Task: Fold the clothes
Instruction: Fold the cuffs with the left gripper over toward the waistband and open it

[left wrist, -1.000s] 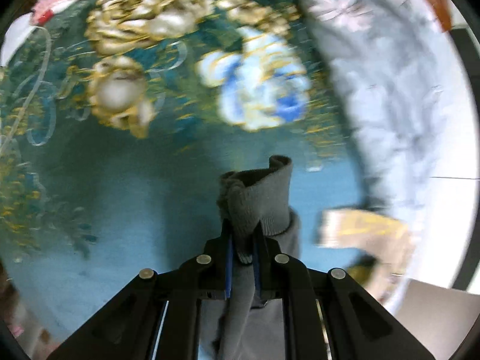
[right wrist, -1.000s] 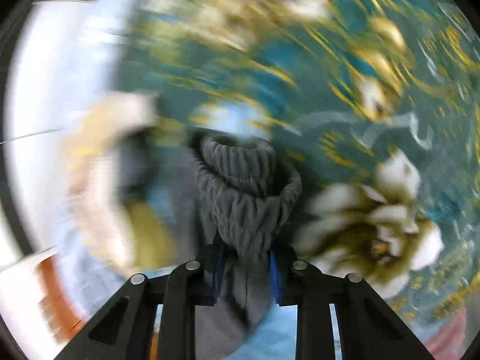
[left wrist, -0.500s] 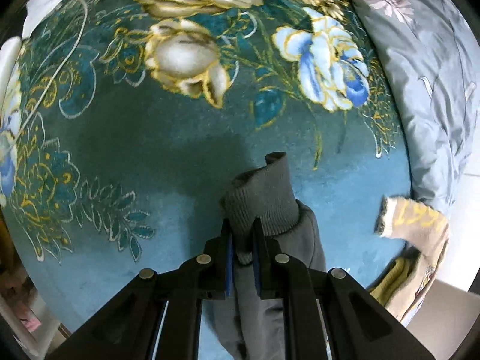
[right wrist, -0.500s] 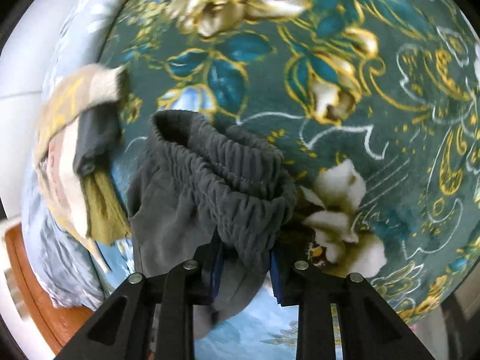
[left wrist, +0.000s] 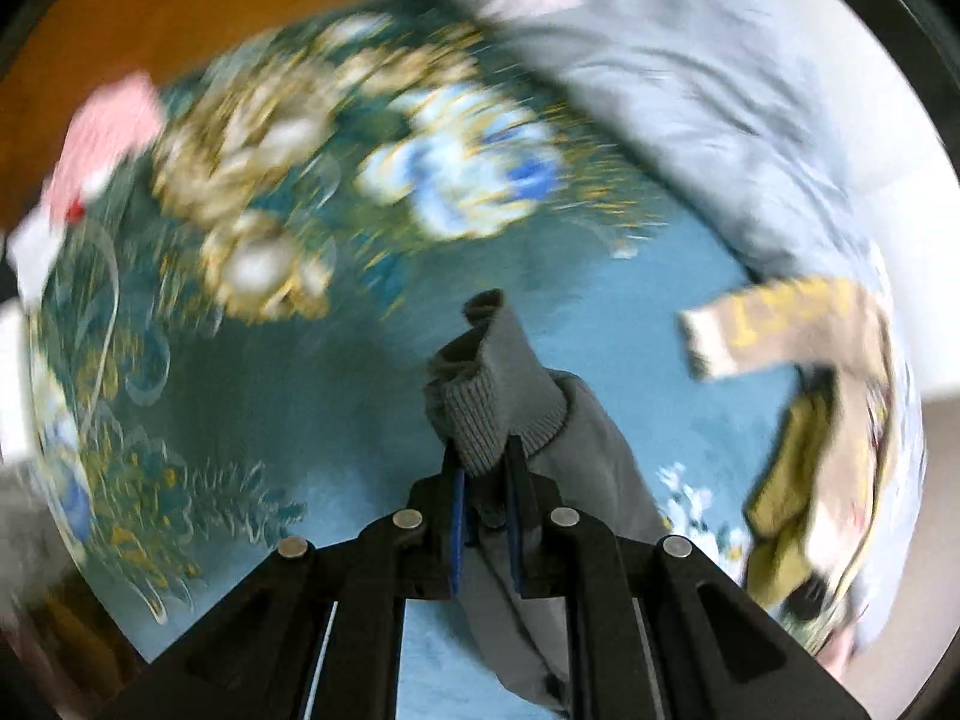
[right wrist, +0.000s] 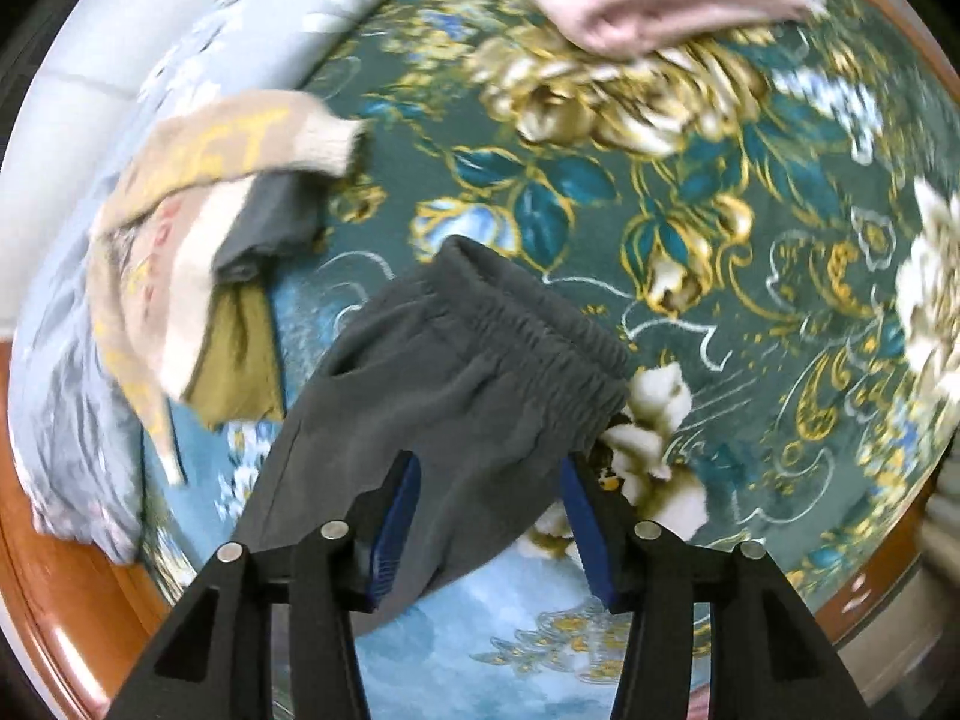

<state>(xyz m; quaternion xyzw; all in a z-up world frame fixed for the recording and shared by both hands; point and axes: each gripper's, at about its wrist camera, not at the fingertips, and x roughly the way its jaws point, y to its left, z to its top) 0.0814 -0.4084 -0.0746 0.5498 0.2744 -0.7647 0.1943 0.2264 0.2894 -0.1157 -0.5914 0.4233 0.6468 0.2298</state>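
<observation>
Now left gripper (left wrist: 485, 483) pinches trousers (right wrist: 456, 372) cuff, right gripper (right wrist: 489, 516) wide.

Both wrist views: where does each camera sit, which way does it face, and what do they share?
Left wrist: behind the left gripper, looking down at the floral blanket; fingers pinch the grey trousers' ribbed cuff.
Right wrist: behind the right gripper, open around the elastic waistband.
Shared: trousers, blanket, beige garment pile.
</observation>
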